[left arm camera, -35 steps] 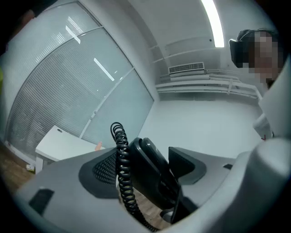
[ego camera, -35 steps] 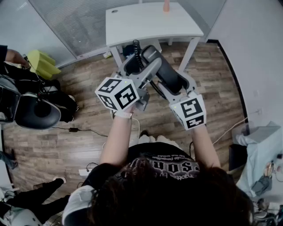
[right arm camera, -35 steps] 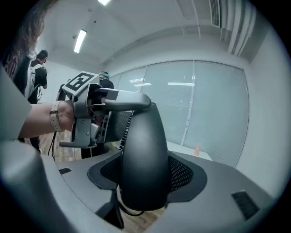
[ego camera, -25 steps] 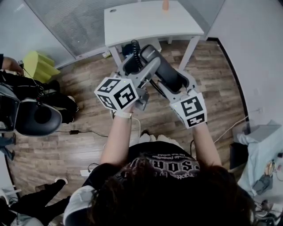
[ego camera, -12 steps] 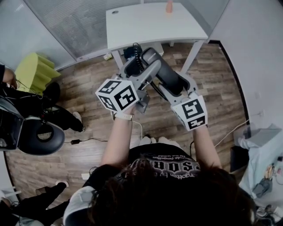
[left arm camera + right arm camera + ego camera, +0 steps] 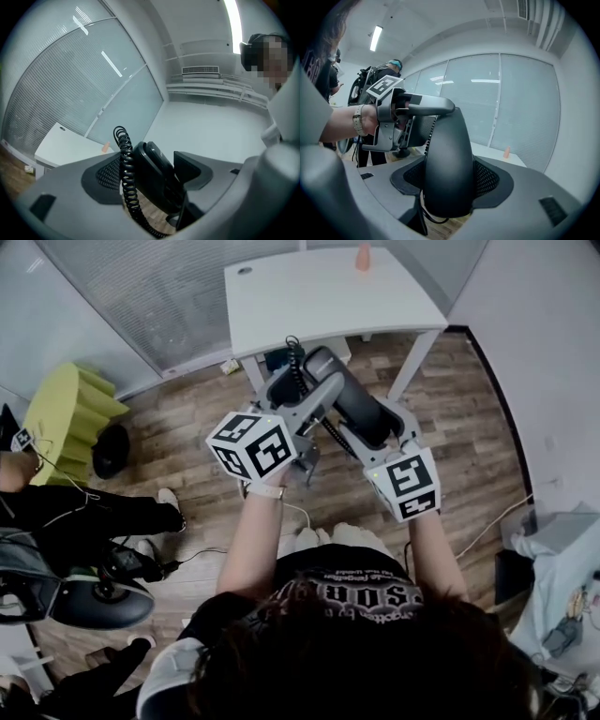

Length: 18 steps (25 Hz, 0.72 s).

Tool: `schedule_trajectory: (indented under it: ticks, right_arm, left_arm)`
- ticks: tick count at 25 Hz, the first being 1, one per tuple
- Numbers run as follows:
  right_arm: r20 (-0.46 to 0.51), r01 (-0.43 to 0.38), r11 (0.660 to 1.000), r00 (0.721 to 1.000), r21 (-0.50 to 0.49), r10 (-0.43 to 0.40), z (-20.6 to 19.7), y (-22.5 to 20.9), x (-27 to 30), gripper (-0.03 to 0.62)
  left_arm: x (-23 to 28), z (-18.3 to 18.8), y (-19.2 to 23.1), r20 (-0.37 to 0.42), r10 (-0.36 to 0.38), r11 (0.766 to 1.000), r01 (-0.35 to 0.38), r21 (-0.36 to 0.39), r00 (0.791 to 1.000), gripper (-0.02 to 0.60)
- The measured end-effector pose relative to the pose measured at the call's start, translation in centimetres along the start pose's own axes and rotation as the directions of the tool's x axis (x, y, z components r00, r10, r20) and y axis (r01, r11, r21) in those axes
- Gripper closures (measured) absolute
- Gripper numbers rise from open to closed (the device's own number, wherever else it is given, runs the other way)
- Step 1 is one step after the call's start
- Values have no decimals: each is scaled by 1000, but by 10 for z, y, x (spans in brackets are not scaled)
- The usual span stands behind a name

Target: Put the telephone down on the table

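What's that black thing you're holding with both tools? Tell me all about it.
It is a telephone handset: smooth, glossy black plastic, long and curved, with a coiled black cord at one end. The left tool and right tool each clamp it, holding it in the air above the wooden floor, just short of the white table.

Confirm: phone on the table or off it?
Off. The left gripper and right gripper are both shut on the phone, holding it in the air above the floor, short of the table.
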State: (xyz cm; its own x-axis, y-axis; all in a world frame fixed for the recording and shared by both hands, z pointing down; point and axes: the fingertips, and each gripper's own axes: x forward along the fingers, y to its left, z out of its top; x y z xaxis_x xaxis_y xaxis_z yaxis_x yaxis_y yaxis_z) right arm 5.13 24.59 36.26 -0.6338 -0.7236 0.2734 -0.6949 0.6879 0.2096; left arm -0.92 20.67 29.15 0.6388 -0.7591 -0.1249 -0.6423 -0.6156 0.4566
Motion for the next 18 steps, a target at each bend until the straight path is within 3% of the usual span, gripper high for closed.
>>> schedule_trajectory:
  ticks: [10,18]
  right_arm:
    - [-13,15,1000,1000,4,-15,-14,-36,12,310]
    - [-3,7,1000,1000,31,-6,-12,-85,54,310]
  left_arm:
    - [39,-10,12,-2,-14,1000,14,-18,1000,259]
    - [93,0,45,-7,-6,1000,6,-8,1000,259]
